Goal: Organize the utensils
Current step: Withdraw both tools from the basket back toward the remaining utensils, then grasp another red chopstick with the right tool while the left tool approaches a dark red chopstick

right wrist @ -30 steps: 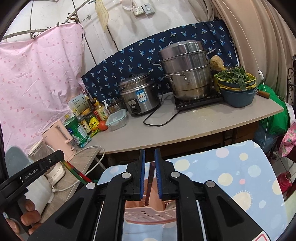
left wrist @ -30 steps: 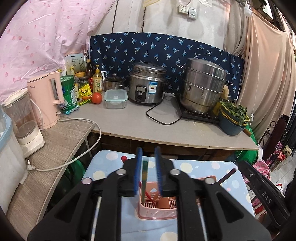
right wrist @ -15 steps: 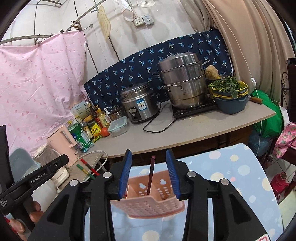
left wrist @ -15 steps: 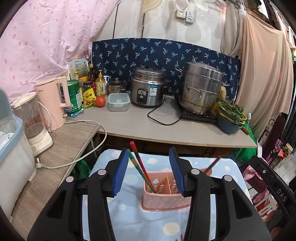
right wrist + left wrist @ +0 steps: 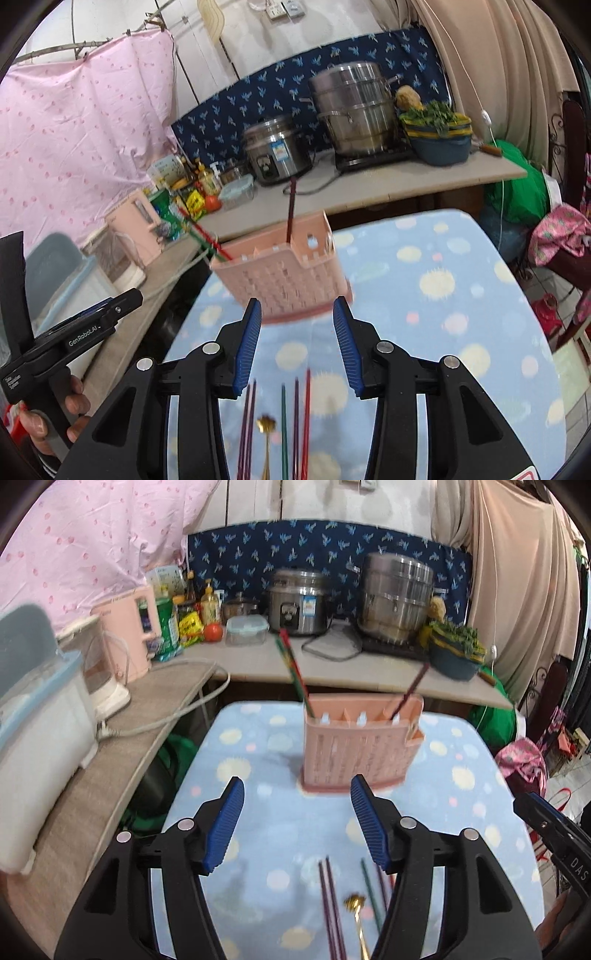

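Note:
A pink utensil holder stands on the blue dotted cloth. A red and a green chopstick lean in its left compartment, and a dark chopstick leans in its right one. My left gripper hangs short of the holder, its jaws opening with nothing between them. My right gripper is open and empty in front of the holder. Nearer to me on the cloth lie purple chopsticks, a gold spoon, a green chopstick and a red one.
Behind the cloth-covered table runs a counter with a rice cooker, a steel steamer pot, a bowl of greens and jars. A side shelf at the left holds a pink kettle, white appliances and a cable.
Both grippers let go of their chopsticks into the holder, opened and drew back towards me. The loose utensils on the cloth have come into view.

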Demonstrator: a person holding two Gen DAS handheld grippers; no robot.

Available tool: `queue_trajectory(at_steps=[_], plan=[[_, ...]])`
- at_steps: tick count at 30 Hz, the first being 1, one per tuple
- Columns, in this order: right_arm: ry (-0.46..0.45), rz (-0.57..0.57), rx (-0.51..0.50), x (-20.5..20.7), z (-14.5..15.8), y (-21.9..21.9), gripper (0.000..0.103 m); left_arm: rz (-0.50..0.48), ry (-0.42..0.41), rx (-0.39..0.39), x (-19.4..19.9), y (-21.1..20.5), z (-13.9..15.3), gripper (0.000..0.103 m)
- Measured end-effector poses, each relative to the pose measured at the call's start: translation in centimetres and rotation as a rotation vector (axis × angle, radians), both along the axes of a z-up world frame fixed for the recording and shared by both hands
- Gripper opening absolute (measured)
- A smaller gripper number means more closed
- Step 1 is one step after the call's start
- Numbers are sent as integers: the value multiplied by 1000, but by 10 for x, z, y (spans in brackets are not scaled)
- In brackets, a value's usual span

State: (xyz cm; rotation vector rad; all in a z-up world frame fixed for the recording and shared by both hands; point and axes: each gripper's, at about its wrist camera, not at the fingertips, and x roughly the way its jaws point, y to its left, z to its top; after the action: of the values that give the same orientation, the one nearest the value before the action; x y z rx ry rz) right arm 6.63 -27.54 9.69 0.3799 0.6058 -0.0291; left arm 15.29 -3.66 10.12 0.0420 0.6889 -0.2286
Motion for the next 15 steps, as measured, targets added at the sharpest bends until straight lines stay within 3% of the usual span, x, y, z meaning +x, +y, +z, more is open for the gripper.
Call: queue_trajectory(at_steps=[7,15], plan=[[138,38,-56,-43,-55,18,40,-1,103,66,-41,16,-56,57],[244,81,-60,-79,-108,41,40,7,185,81,-75,25,-95,57]])
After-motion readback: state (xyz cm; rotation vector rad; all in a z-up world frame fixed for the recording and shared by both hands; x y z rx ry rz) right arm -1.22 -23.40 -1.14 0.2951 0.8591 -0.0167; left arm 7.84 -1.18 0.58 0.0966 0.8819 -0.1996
